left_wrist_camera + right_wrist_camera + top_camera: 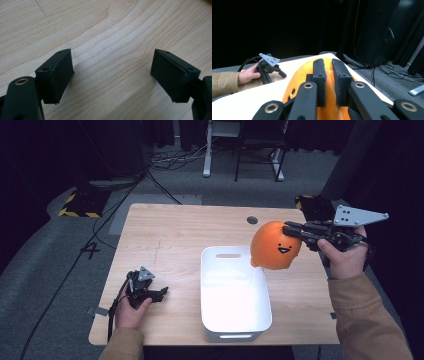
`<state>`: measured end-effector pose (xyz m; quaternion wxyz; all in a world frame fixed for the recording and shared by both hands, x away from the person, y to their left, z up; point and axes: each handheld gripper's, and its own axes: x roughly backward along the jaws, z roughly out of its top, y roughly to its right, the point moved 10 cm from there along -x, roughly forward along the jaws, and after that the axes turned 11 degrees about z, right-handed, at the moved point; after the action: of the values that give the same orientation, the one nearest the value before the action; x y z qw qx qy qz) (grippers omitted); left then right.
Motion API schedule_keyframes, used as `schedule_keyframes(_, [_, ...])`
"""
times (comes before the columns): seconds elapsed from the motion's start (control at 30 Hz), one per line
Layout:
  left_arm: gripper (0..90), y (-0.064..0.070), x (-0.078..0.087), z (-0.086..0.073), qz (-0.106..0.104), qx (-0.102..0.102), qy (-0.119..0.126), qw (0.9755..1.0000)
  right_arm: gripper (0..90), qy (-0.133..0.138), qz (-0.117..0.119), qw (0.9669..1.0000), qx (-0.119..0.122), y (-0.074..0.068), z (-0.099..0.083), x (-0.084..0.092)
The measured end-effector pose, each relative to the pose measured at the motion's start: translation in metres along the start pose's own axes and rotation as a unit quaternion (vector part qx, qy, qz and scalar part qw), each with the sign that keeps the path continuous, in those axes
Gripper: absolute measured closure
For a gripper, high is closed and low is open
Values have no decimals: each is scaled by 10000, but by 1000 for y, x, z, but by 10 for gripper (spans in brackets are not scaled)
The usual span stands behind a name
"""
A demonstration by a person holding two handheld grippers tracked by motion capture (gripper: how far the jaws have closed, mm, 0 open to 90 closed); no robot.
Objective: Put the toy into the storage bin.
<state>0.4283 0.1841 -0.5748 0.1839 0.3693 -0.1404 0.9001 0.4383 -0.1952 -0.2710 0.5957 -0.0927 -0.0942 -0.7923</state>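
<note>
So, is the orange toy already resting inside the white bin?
No, the right gripper holds the orange toy above the white bin.

Both forearms wear tan sleeves (367, 320). Each gripper, the left gripper (111, 75) and the right gripper (328, 75), is black, with flat rectangular pads, brass-ringed pivot holes and small screw holes. Each carries a grey three-cornered plate (359, 215) dotted with holes, and a black cable (114, 307) trails from the left one.

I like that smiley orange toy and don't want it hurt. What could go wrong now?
1. The right gripper pinches only a small fold of the orange toy, so it might slip out.
2. The toy hangs over the white bin's far right corner, so a drop could hit the rim and bounce onto the table.
</note>
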Motion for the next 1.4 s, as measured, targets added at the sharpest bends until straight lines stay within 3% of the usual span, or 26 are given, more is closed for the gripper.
schedule_keyframes(0.83, [185,1,0,0,-33,12,-7,10000,821,-31,454,9988,184,-24,8,-71])
schedule_keyframes(1.4, [185,1,0,0,-19,6,-11,10000,821,-308,680,9972,57,-35,-12,-112])
